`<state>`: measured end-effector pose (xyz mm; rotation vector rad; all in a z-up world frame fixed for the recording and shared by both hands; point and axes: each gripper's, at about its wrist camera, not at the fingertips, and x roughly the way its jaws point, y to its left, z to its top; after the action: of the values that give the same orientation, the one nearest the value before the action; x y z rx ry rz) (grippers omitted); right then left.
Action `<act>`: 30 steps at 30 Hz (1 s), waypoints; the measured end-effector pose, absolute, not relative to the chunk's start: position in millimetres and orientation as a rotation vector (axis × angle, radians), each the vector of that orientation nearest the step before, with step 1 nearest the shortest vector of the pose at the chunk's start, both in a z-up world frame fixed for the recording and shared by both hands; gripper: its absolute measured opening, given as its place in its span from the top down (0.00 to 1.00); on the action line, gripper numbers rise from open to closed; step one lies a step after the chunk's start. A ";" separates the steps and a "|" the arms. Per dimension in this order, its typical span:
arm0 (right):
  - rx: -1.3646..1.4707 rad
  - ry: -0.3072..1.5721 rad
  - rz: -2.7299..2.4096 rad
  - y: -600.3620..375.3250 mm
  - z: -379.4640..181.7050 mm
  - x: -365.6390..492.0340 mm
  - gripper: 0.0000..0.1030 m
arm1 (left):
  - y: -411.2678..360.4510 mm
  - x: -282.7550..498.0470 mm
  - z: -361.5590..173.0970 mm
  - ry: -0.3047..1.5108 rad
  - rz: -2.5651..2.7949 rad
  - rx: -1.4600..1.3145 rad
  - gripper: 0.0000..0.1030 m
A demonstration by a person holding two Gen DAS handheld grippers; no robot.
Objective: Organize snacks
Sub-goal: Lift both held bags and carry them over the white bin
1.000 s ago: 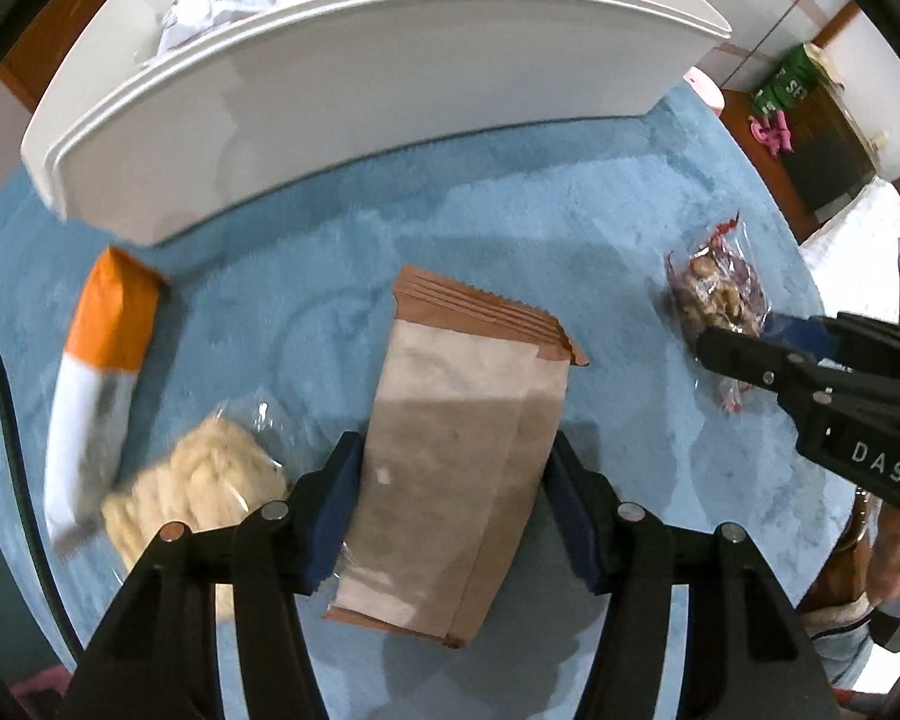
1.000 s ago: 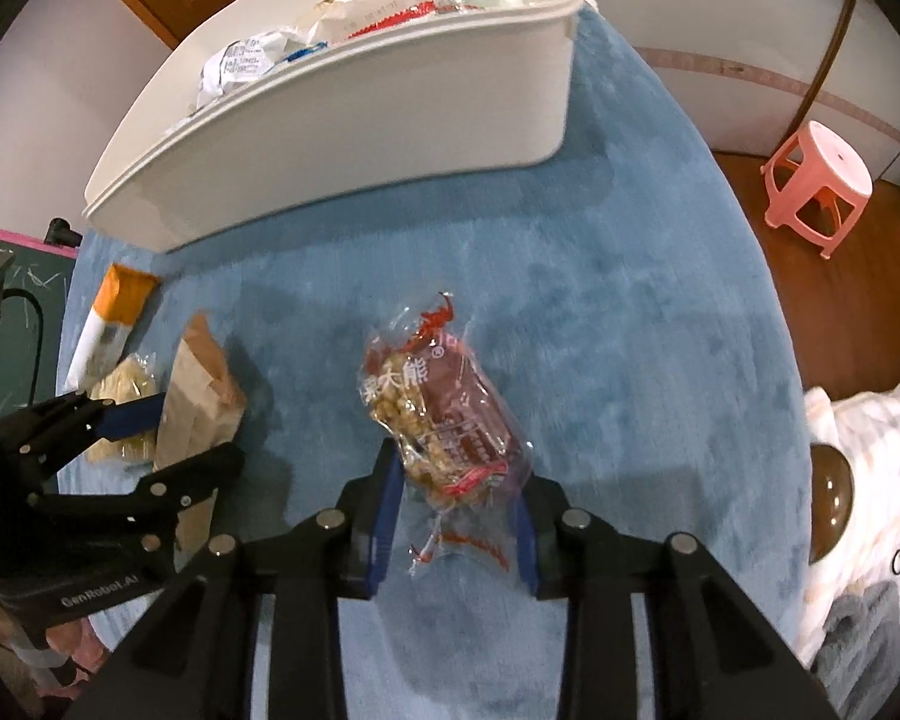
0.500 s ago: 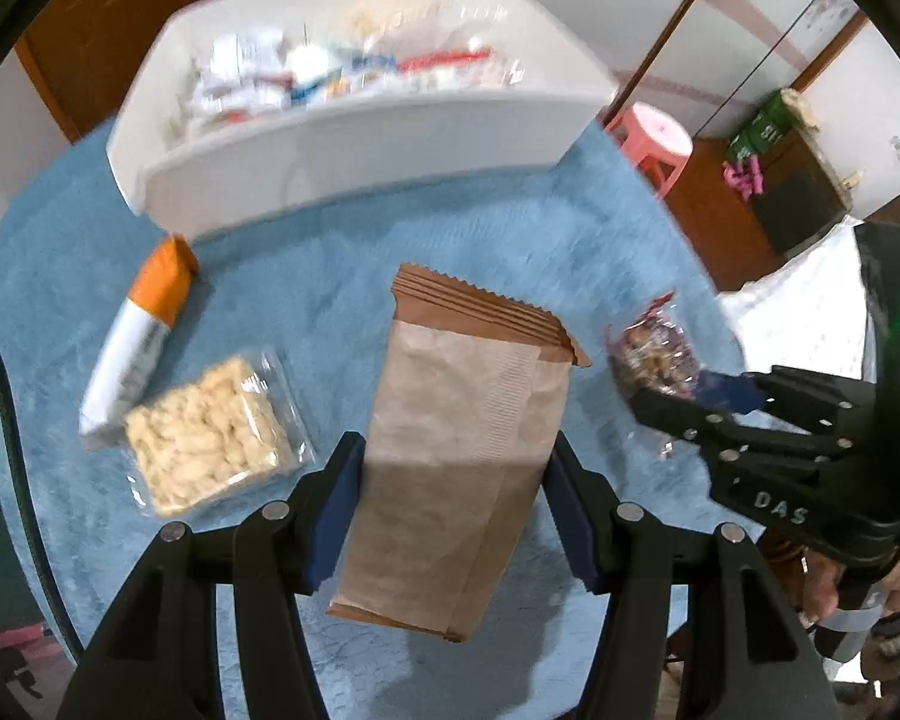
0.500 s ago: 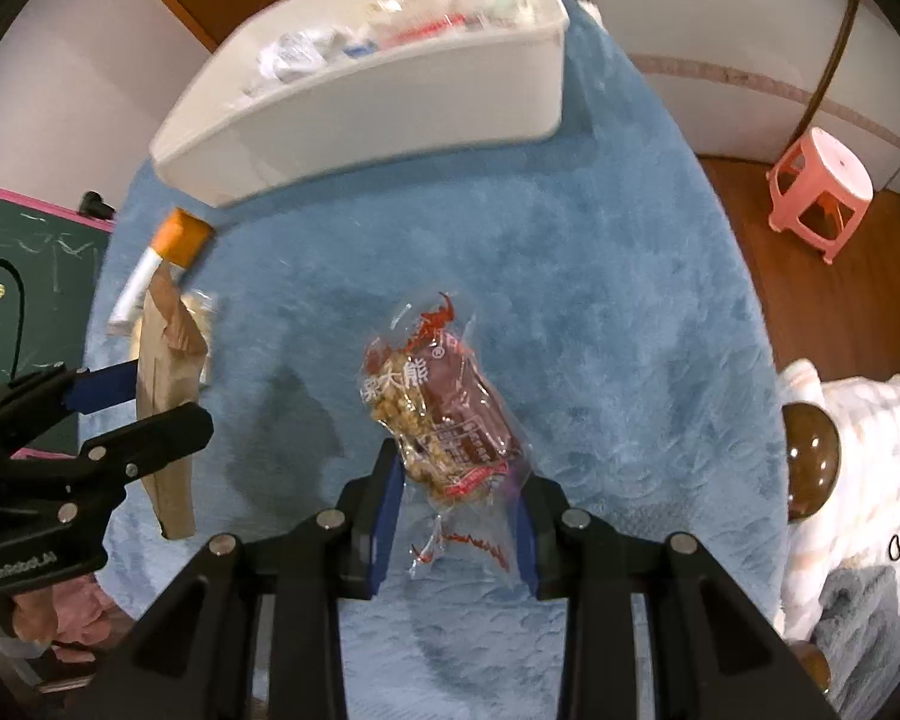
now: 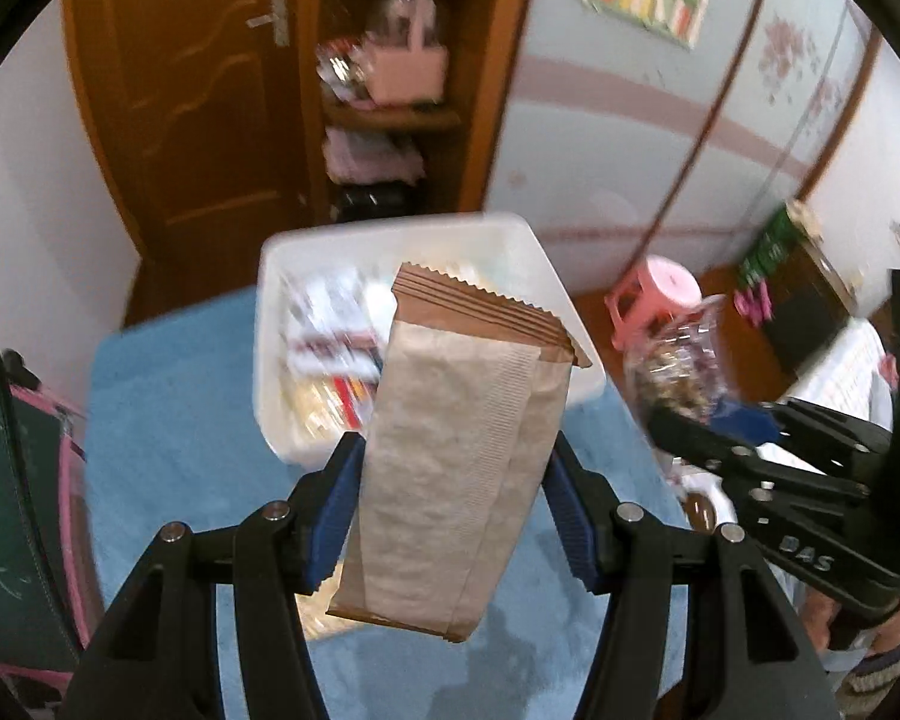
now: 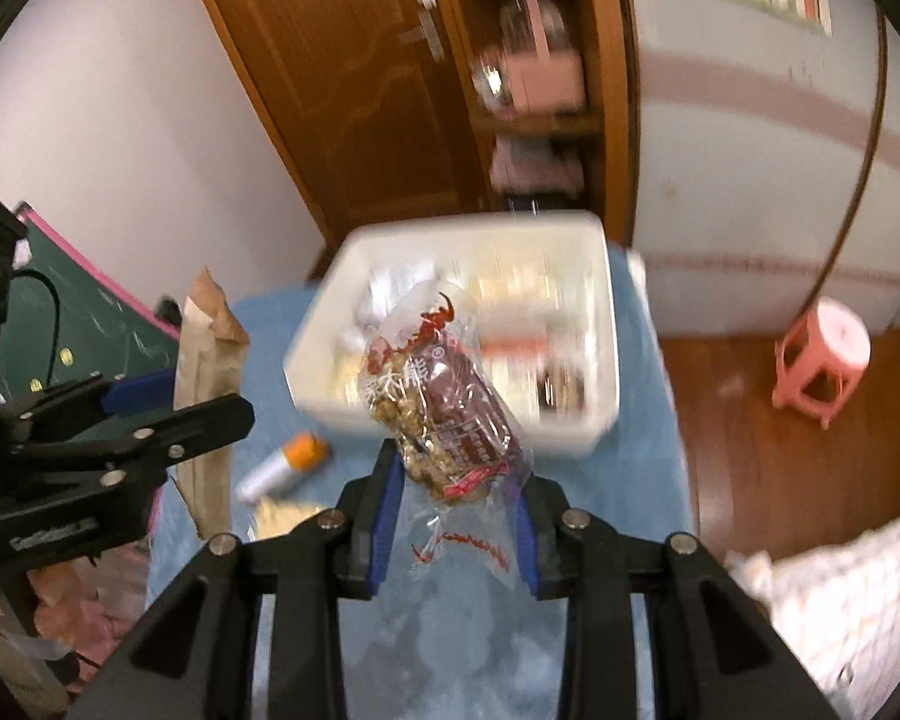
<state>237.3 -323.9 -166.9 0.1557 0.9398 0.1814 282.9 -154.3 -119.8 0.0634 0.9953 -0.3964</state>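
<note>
My left gripper (image 5: 453, 510) is shut on a brown paper snack bag (image 5: 456, 450) and holds it high above the blue table (image 5: 168, 420), in front of the white bin (image 5: 270, 312) full of snacks. My right gripper (image 6: 456, 504) is shut on a clear bag of nut snack (image 6: 444, 414) and holds it raised before the same bin (image 6: 606, 312). The paper bag (image 6: 207, 354) and left gripper (image 6: 150, 402) show at the left of the right wrist view. The nut bag (image 5: 678, 360) shows at the right of the left wrist view.
An orange-capped white tube (image 6: 282, 462) and a pack of pale snacks (image 6: 279, 513) lie on the blue table (image 6: 648, 450) in front of the bin. A pink stool (image 6: 822, 360) stands on the wooden floor to the right. A green board (image 6: 90, 324) leans at the left.
Both grippers have lifted their bags well up off the table and tilted upward. The bin now appears farther and lower, and the room's door and shelves have come into view.
</note>
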 end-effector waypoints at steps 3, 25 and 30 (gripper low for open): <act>0.129 0.861 0.181 -319.8 -134.1 251.4 0.68 | -147.3 302.0 -91.8 0.938 -0.372 0.065 0.44; 0.057 0.809 0.115 -305.6 -112.4 371.7 0.67 | -162.8 406.5 -75.9 0.866 -0.313 0.095 0.44; 0.064 0.845 0.099 -301.9 -127.3 382.8 0.67 | -163.7 427.9 -95.7 0.900 -0.289 0.092 0.44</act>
<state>382.8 -301.9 -127.3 0.0639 0.8451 0.0991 427.9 -163.7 -95.7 0.0924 0.9002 -0.2894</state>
